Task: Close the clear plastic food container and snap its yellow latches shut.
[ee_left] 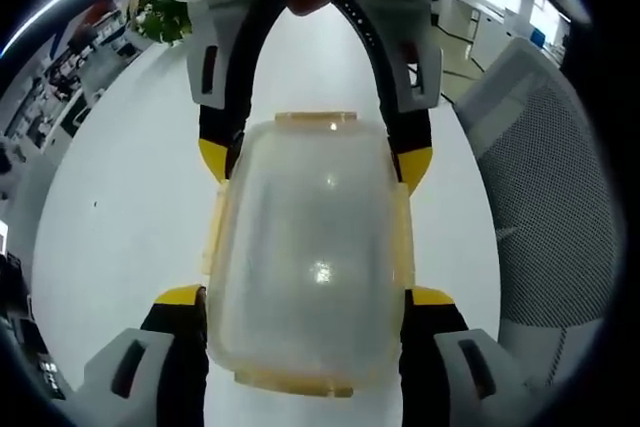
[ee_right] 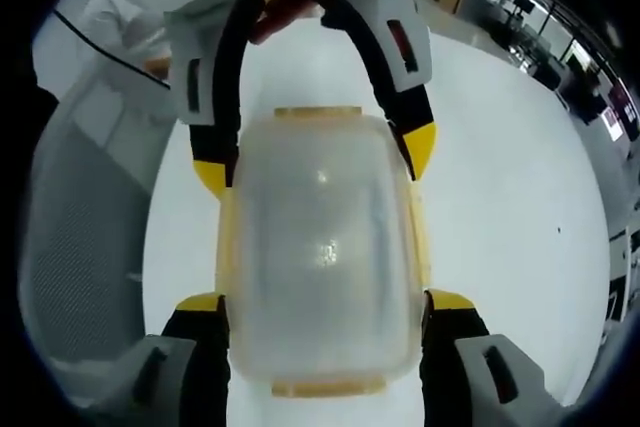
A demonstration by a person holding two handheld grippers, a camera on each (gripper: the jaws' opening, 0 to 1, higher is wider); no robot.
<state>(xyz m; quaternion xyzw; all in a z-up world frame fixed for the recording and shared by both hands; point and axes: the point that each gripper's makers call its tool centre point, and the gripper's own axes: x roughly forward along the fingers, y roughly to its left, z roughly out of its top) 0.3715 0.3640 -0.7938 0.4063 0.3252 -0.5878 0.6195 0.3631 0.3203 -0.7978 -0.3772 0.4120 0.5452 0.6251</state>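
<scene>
Clear container point(ee_left: 310, 267) with yellow latches point(ee_left: 315, 121) on white table point(ee_left: 110, 217), lid on top. Left gripper point(ee_left: 305, 297) jaws set wide along both long sides of container, at its walls; firm grip unclear. Right gripper point(ee_right: 325, 302) the same from opposite end, wide, flanking container point(ee_right: 320, 247). Grey mesh chair point(ee_left: 560, 197) beside table

Clear food container point(ee_left: 310, 267) with yellow latches point(ee_left: 407, 237) in the middle of the frame, on a white table point(ee_left: 110, 227). Left gripper point(ee_left: 305, 322) around its near end, right gripper point(ee_left: 315, 162) around the far end. Grey mesh chair point(ee_left: 550, 207) at right.
</scene>
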